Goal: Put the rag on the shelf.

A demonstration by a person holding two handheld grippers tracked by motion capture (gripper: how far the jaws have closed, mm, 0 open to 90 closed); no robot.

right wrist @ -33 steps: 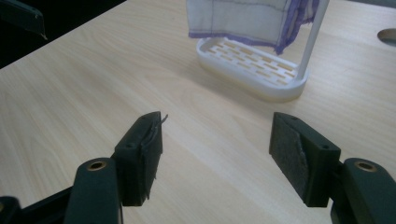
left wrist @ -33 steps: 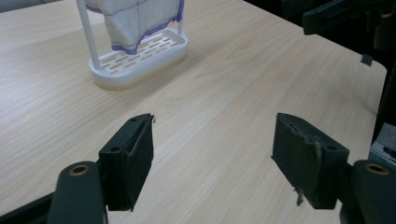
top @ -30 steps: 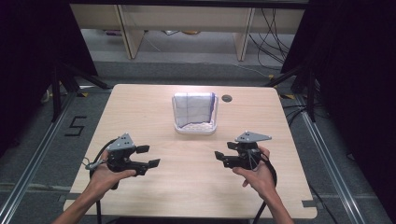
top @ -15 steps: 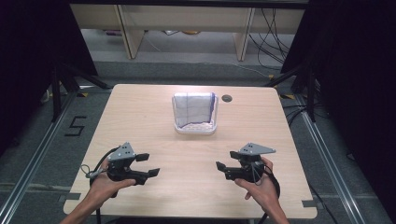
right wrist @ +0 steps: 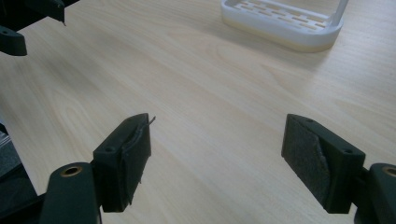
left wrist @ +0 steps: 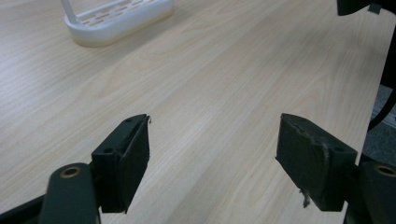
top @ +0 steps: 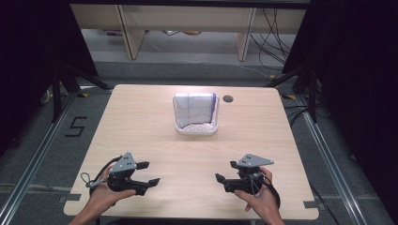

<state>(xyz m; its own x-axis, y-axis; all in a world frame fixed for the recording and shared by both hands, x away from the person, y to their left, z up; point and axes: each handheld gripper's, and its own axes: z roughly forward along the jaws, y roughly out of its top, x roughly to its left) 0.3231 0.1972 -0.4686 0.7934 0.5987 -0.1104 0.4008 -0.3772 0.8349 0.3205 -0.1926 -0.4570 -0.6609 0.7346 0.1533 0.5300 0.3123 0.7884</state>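
Both grippers sit low over the near edge of the surface (top: 155, 126), one in each hand, jaws pointing inward toward each other.

Left gripper (top: 149, 173): jaws spread wide, nothing between them, bare wood grain in the gap in the left gripper view (left wrist: 212, 154). Pad on one jaw looks frayed at the edge.

Right gripper (top: 225, 172): jaws have just been opening and now stand wide apart, nothing between them; right gripper view (right wrist: 217, 154) shows plain wood in the gap. Its pads are worn too, a loose thread sticking off one.

The two grippers are well apart from each other, near the left and right near corners.

White basket (top: 195, 129) stands further back, around the middle of the surface, well apart from both grippers and roughly centred between them. In the left gripper view it's at the top left (left wrist: 116, 21); in the right gripper view at the top right (right wrist: 280, 23).

Basket: white plastic, oblong with rounded corners, slotted base. Folded cloth (top: 193, 108) stands in it, white with thin grid lines and a purple edge.

Small dark round hole (top: 228, 99) in the surface just beside the basket's far right corner.

Past the surface: grey floor, cables, wooden furniture legs.
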